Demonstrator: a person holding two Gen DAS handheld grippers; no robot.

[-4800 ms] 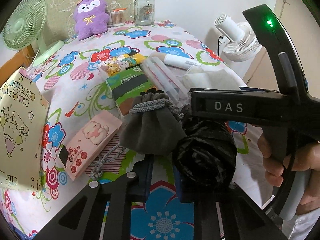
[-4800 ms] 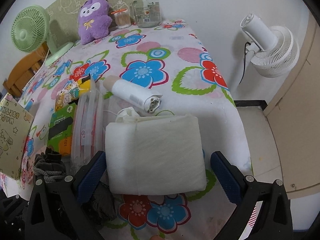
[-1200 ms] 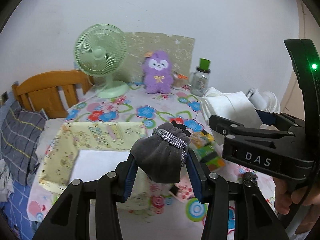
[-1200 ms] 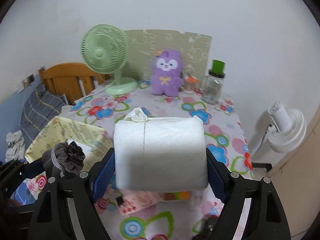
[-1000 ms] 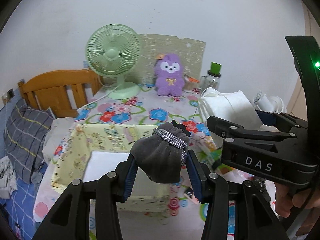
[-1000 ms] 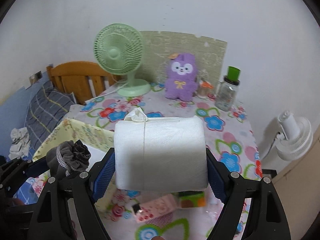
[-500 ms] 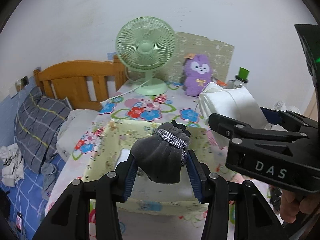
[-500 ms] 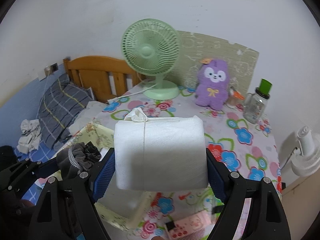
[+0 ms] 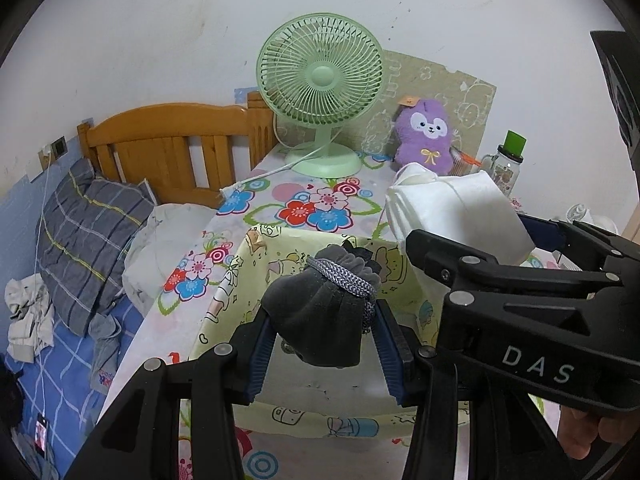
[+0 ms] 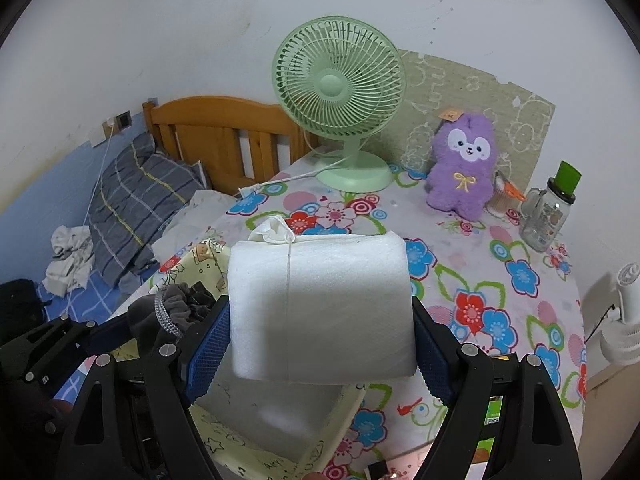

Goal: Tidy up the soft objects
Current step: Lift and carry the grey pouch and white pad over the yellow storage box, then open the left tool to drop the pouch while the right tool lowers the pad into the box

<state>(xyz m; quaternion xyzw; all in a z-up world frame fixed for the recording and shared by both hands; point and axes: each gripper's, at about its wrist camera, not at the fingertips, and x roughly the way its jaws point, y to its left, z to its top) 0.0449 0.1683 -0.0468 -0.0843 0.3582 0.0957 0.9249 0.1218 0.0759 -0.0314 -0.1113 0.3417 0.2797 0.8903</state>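
Note:
My left gripper [image 9: 326, 344] is shut on a grey drawstring pouch [image 9: 320, 316] and holds it in the air above the yellow cartoon-print box [image 9: 240, 276]. My right gripper [image 10: 320, 340] is shut on a folded white soft pack [image 10: 320, 308], also held above that box [image 10: 248, 448]. In the left wrist view the white pack [image 9: 452, 208] and the right gripper's black body sit to the right of the pouch. In the right wrist view the pouch [image 10: 172, 312] shows at the lower left. The box's white inner floor [image 9: 320, 392] is visible below both items.
On the floral tablecloth [image 10: 480, 280] stand a green table fan [image 10: 340, 80], a purple plush toy [image 10: 464, 168] and a glass jar with a green lid [image 10: 548, 212]. A wooden bed with a striped pillow [image 9: 88, 236] lies left. A white fan [image 10: 624, 320] stands off the table's right edge.
Both grippers have carried the pouch and the white pack leftward over the table. The yellow box now lies directly beneath them, and the fan and bed have come closer to centre.

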